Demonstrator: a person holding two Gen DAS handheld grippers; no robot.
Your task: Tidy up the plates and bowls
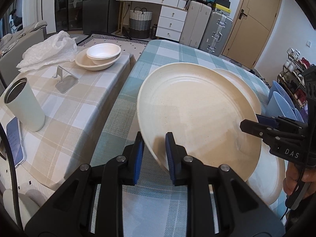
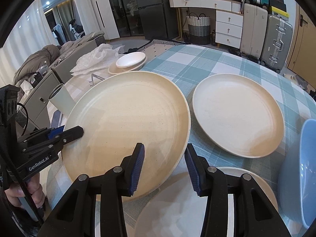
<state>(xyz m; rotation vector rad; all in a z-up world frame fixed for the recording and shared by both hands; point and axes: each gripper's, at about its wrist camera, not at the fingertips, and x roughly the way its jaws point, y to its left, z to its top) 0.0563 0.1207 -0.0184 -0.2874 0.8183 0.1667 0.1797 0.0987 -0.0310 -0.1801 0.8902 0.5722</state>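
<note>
Left wrist view shows your left tongs [image 1: 153, 154] clenched on the near rim of the large cream plate [image 1: 197, 114], one blue pad above the rim and one below it. That plate is tilted and lifted off the table [image 1: 122, 102], which wears a blue-green checked cloth. Your right tongs [image 2: 164, 165] straddle the plate's opposite edge: one pad lies over the plate's face, the other sits outside and below the rim, with a gap showing, so you cannot tell whether they press on it. A second cream plate [image 2: 237, 114] lies flat on the cloth just beside the lifted one, and a third plate [image 2: 167, 207] lies under your right tongs. A blue bowl [image 2: 302, 169] stands at the right edge. On the neighbouring beige-checked table, stacked white bowls [image 1: 102, 54] rest near a plastic bag [image 1: 47, 49] and a pale green cup [image 1: 25, 104].
</note>
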